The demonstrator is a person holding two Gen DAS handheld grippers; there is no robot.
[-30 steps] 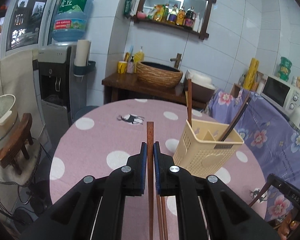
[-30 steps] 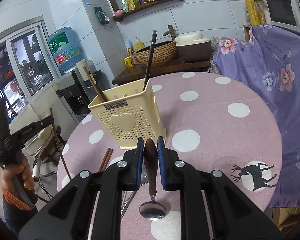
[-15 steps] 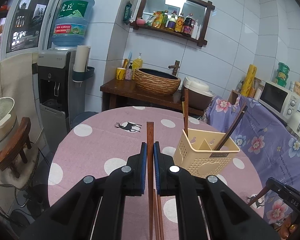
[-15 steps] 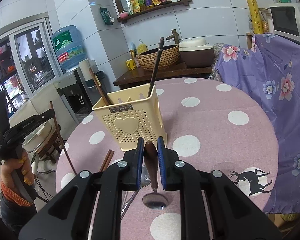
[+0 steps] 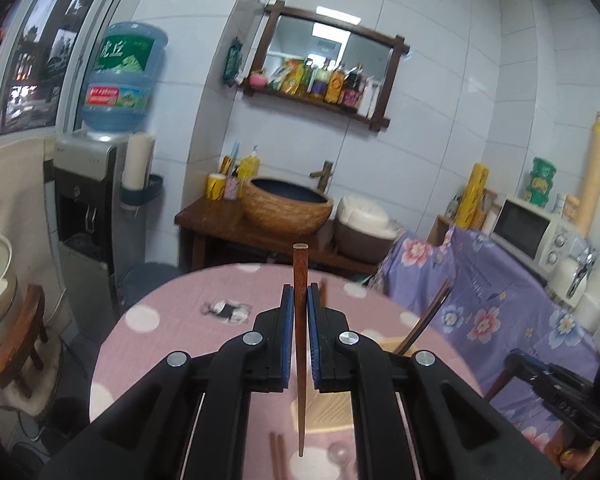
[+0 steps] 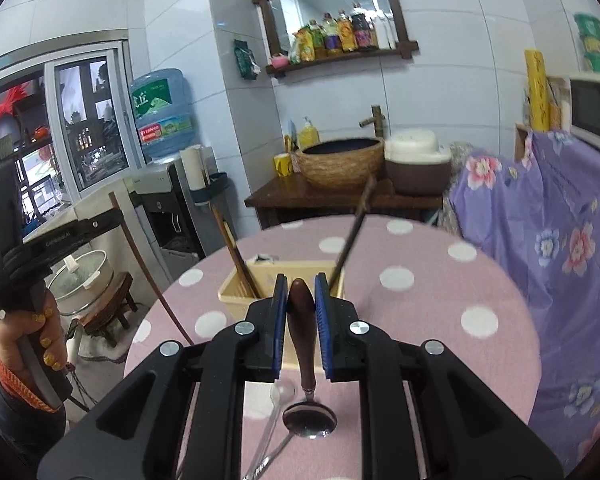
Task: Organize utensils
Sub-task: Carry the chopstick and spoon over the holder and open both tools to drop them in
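Note:
My left gripper (image 5: 299,294) is shut on a single brown chopstick (image 5: 300,356), held upright above the pink polka-dot table (image 5: 172,340). My right gripper (image 6: 301,284) is shut on the brown handle of a spoon (image 6: 306,364), whose metal bowl (image 6: 309,420) hangs down above the table. The cream utensil basket (image 6: 260,280) stands just beyond the right gripper, with dark chopsticks (image 6: 350,236) leaning in it. In the left wrist view the basket (image 5: 332,404) is mostly hidden behind the fingers. The left gripper also shows in the right wrist view (image 6: 60,236) at far left.
More chopsticks (image 5: 277,456) and a spoon (image 5: 338,452) lie on the table under the left gripper. Loose metal spoons (image 6: 274,420) lie under the right gripper. A purple floral cloth (image 6: 560,260) covers furniture at right. A water dispenser (image 5: 96,216) and a stool with a pot (image 5: 4,320) stand left.
Both grippers have risen and tilted up, so the table and basket sit lower and farther in view. Each still holds its utensil.

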